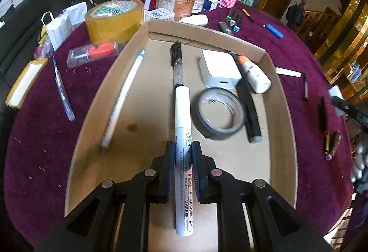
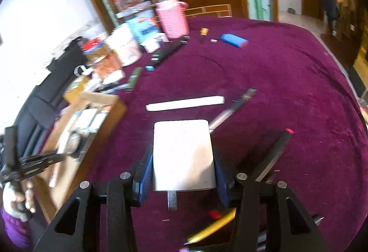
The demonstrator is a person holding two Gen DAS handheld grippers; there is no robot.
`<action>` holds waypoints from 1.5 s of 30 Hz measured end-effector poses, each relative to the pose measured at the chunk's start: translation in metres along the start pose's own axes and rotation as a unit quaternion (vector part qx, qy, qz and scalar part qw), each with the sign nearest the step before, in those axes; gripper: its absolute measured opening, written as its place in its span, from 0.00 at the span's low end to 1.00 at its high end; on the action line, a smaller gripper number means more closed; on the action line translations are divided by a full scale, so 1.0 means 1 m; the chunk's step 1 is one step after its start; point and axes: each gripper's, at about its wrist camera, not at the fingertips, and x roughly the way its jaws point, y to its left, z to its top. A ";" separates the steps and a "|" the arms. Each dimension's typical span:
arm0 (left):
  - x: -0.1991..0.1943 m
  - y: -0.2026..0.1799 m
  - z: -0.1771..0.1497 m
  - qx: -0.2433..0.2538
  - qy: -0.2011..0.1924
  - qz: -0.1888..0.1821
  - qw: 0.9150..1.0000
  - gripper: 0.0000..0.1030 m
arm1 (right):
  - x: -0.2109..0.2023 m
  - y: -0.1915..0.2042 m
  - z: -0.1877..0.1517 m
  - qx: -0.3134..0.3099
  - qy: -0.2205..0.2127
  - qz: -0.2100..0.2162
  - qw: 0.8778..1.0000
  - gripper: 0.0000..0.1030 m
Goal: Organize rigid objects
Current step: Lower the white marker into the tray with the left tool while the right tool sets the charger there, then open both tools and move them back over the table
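While the marker (image 1: 182, 137) is pinched mid-barrel in the left gripper (image 1: 183, 157) above the box (image 1: 281, 114), the right gripper (image 2: 184, 167) is clamped on a charger (image 2: 184, 153) over the counter (image 2: 276, 81). Both are judged light, stiff and smooth.

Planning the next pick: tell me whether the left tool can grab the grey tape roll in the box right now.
Probably not: the left tool is shut on a white marker. The tape roll lies uncovered in the box.
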 end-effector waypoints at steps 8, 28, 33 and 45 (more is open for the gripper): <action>0.015 0.022 0.029 -0.057 0.004 -0.002 0.998 0.29 | 0.019 0.087 0.000 -0.037 0.029 0.095 0.994 0.50; -0.084 0.072 -0.040 -0.119 -0.142 -0.053 0.981 0.67 | 0.113 0.257 -0.055 -0.256 0.142 0.036 0.955 0.50; -0.087 0.077 -0.046 -0.122 -0.148 -0.049 0.980 0.68 | 0.130 0.265 -0.040 -0.263 0.129 0.005 0.956 0.50; -0.096 0.066 -0.060 -0.126 -0.148 -0.080 0.978 0.75 | 0.074 0.245 -0.022 -0.197 0.047 0.057 0.978 0.69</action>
